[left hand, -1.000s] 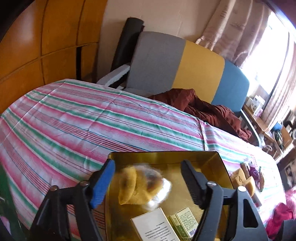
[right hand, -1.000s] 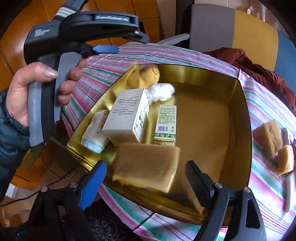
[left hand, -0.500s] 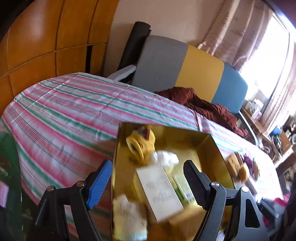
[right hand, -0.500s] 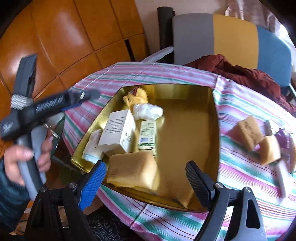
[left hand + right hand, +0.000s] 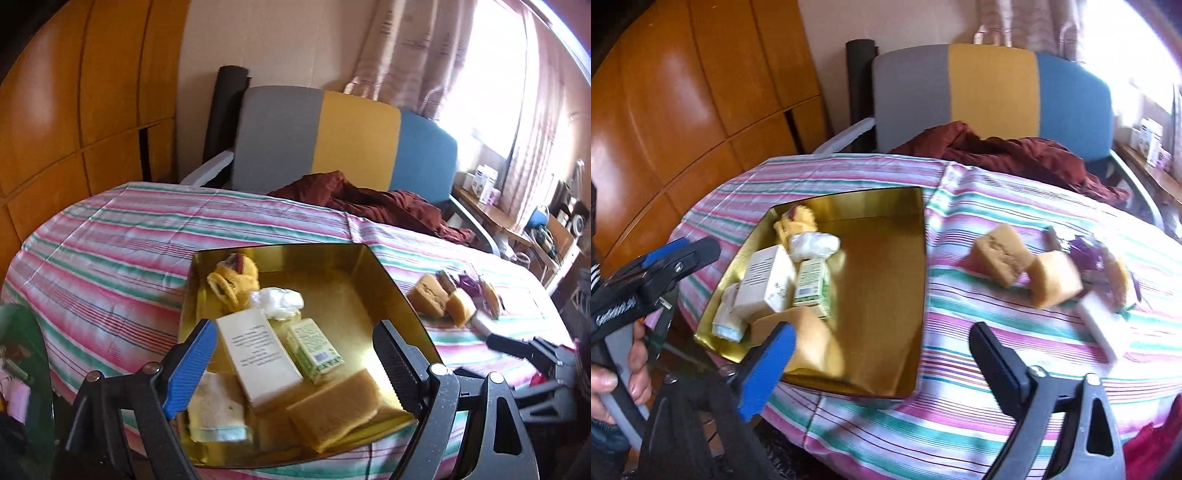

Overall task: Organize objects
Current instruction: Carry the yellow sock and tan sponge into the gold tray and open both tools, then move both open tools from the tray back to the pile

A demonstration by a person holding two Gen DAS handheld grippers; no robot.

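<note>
A gold tray [image 5: 354,291] [image 5: 882,295] sits on the striped tablecloth. It holds a yellow cloth [image 5: 232,284], a white wad [image 5: 277,301], a white box [image 5: 255,354], a green carton [image 5: 314,349], a tan sponge [image 5: 332,410] and a pale towel [image 5: 216,413]. My left gripper [image 5: 291,363] is open and empty above the tray's near edge. My right gripper [image 5: 879,369] is open and empty over the tray's near right corner. Two tan sponges [image 5: 1001,254] [image 5: 1054,278], a white block [image 5: 1102,328] and a purple wrapper [image 5: 1089,254] lie on the cloth to the right.
A grey, yellow and blue chair [image 5: 347,136] stands behind the table with a dark red garment [image 5: 369,203] on it. Wooden panels [image 5: 74,110] line the left wall. A cluttered side shelf [image 5: 517,218] stands at the right by the window.
Both grippers have pulled back and up from the tray. The right one has swung right, bringing the loose sponges into view. The yellow cloth now lies in the tray.
</note>
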